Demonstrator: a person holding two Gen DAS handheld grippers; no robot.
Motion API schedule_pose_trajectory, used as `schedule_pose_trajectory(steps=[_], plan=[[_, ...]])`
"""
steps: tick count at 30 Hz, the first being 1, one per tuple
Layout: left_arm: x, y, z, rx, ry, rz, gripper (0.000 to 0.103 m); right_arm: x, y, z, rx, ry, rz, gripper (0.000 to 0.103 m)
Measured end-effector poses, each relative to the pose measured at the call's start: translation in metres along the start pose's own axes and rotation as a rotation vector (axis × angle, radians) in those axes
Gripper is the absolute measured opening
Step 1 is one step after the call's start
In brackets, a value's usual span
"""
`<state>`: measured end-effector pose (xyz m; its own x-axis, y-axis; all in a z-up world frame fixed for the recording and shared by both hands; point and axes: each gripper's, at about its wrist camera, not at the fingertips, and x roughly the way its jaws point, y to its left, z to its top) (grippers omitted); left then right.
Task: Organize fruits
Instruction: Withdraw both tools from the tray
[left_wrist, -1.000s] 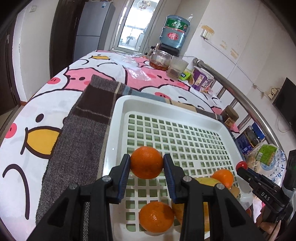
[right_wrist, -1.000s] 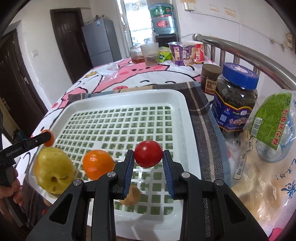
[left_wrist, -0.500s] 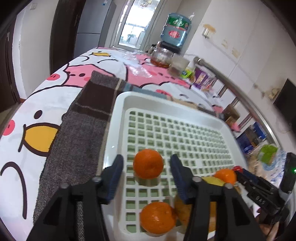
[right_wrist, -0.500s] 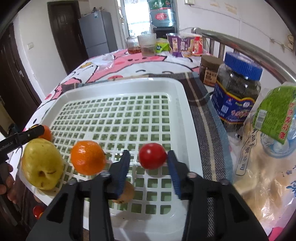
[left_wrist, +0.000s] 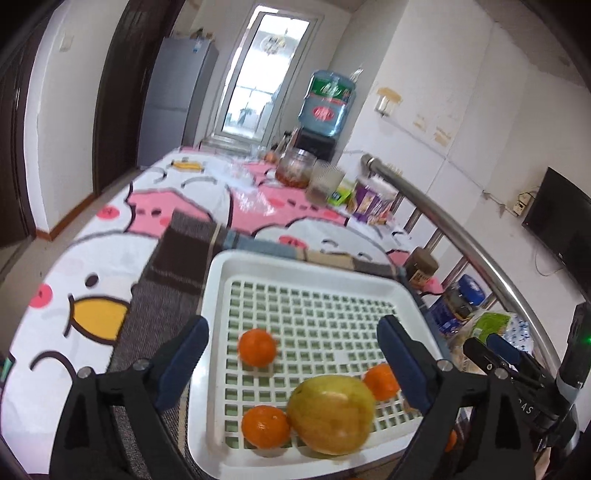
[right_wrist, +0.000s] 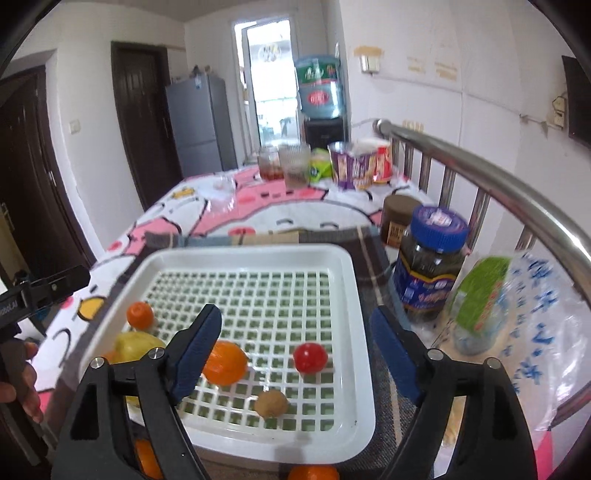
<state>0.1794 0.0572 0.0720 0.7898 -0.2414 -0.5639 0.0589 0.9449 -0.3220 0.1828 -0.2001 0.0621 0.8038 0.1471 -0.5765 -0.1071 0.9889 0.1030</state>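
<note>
Left tool (left_wrist: 291, 360) is spread wide and empty, low in frame over the white tray (left_wrist: 218, 295); an orange (left_wrist: 257, 347) lies between its fingers. A pear (left_wrist: 330, 413) hides part of another orange (left_wrist: 382, 382). Right tool (right_wrist: 295, 350) is likewise spread; a red tomato (right_wrist: 310, 357) sits lower center, and fruit at the bottom edge is cut off.

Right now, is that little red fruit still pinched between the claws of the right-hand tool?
No: the red fruit lies loose on the white tray, with the right gripper open wide around it and touching nothing.
</note>
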Motion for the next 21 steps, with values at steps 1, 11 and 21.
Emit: schedule_pose_trajectory(steps=[1,11,21], plan=[[-0.005,-0.006,0.001,0.018,-0.004,0.006,0.096,-0.005,0.001,0.002,0.002,-0.015,0.0,0.084],[-0.058,-0.046,0.005,0.133,-0.099,-0.005,0.1,-0.063,0.007,0.018,0.01,-0.129,-0.046,0.088],[-0.096,-0.076,-0.001,0.176,-0.187,-0.098,0.103,-0.111,0.01,-0.018,-0.044,-0.209,-0.026,0.096]])
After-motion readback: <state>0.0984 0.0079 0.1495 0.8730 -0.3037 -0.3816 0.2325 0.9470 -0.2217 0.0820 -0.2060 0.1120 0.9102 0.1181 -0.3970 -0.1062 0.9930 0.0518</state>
